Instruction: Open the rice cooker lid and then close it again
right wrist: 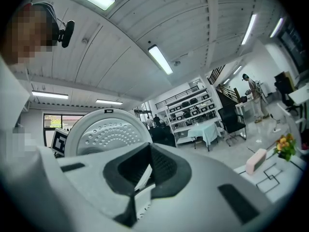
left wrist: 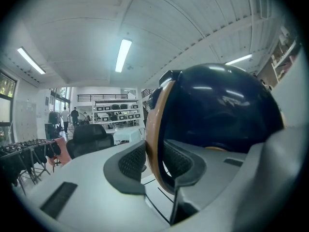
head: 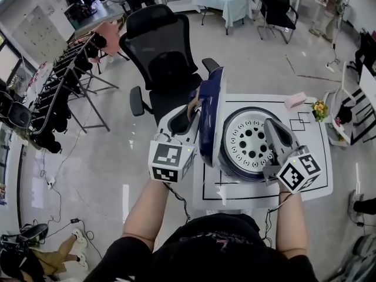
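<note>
The rice cooker's dark blue lid stands raised at the left of the cooker, its silvery perforated inner plate facing right; the plate also fills the left of the right gripper view. My left gripper reaches in from the left, and its jaws are shut on the lid's tan rim, one pad on each side. The lid's dark shell fills that view. My right gripper lies level by the plate's right side, shut with nothing between its pads.
The cooker sits on a white table marked with black lines. A pink block and a small bunch of flowers lie at its far right. A black office chair stands just behind the table's left side.
</note>
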A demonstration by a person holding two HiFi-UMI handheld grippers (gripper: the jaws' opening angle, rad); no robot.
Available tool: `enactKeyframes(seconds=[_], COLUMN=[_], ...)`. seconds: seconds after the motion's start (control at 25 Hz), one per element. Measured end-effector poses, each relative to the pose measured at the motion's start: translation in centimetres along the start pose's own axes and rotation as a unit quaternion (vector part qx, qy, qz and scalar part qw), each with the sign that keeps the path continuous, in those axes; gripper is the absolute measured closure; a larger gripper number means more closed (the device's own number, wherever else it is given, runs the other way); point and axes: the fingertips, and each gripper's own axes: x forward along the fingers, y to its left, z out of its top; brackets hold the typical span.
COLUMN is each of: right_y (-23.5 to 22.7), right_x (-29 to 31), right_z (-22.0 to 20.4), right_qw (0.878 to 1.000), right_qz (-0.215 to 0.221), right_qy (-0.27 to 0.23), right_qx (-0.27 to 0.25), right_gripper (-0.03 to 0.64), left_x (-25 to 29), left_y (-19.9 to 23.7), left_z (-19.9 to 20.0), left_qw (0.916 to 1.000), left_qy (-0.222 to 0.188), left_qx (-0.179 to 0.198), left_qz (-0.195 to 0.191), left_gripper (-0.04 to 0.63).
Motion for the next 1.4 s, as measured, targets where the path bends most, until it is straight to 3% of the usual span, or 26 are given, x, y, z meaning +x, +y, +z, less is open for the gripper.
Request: enactKeyframes(seconds=[0.2, 0.36, 0.52, 0.72, 0.88, 1.4], right_y=[0.8, 1.6, 2.1, 2.6, 2.6, 4.4], right_x=[-0.2, -0.6, -1.9, -4.4, -6.8, -14.9], right_z=[0.1, 0.3, 0.7, 1.0, 0.7, -0.4], right_qw=[1.0, 1.0, 0.999, 0.997, 0.995, 0.987], right_qz=[0.006, 0.02, 0.036, 0.069, 0.092, 0.153], right_qy=[0.003, 0.011, 0.012, 0.018, 0.021, 0.026], right_qx=[-0.006, -0.022, -0.03, -0.036, -0.031, -0.031], right_gripper=[0.615, 0.615, 0.615, 0.615, 0.615, 0.615], left_x=[-0.7, -2.0, -4.2, -7.9, -10.9, -17.2], left_y=[0.1, 0.5, 0.0, -1.4, -3.7, -16.1], left_z=[0.2, -0.1, 0.1, -0.6, -1.4, -0.2], left_qw=[0.9996, 0.9987, 0.9971, 0.9936, 0.9897, 0.9896], left_qy=[-0.013, -0.021, -0.024, -0.022, -0.013, -0.02], left_qx=[0.012, 0.002, -0.005, -0.045, -0.073, -0.066], left_qz=[0.022, 0.046, 0.072, 0.101, 0.122, 0.126], left_gripper=[0.48, 0.422, 0.407, 0.379, 0.367, 0.348])
